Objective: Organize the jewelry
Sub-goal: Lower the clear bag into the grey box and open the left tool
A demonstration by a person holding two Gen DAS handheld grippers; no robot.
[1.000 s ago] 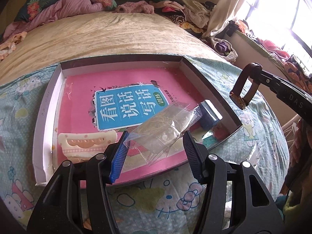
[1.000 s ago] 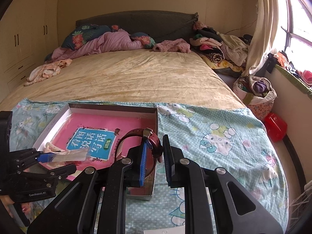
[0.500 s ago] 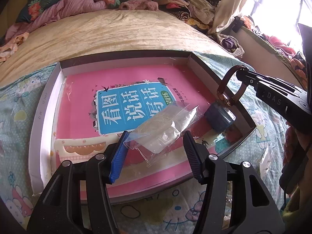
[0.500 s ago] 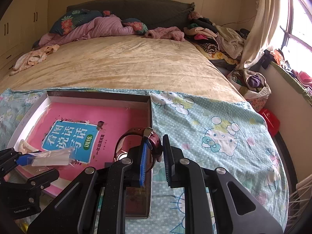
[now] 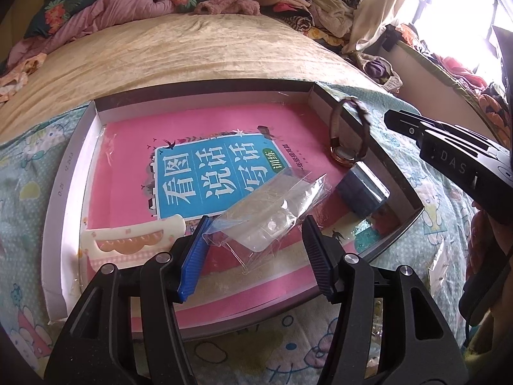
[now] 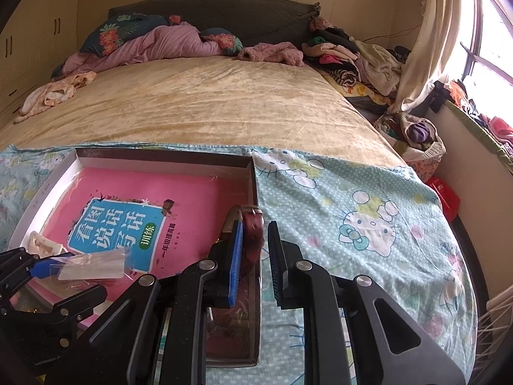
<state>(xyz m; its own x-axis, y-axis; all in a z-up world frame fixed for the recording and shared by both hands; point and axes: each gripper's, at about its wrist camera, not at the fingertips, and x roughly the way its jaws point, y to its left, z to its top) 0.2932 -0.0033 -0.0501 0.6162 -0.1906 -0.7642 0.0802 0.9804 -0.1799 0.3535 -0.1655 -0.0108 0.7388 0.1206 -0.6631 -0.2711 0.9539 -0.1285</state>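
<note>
Right tool (image 6: 253, 253) clamps the wristwatch (image 5: 348, 134) by its soft leather strap at the box's (image 5: 77, 147) right wall, left tool (image 5: 256, 234) grips a light, slippery clear bag (image 5: 272, 211) w/ jaws half apart; hold strap, not glass face.

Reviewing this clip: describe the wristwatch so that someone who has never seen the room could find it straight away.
On the cartoon-print sheet at the foot of the bed lies a shallow white box holding a pink book. The wristwatch is at the box's right wall, its strap pinched in the right gripper. It alone is a dark red loop with a round gold-rimmed face.
</note>
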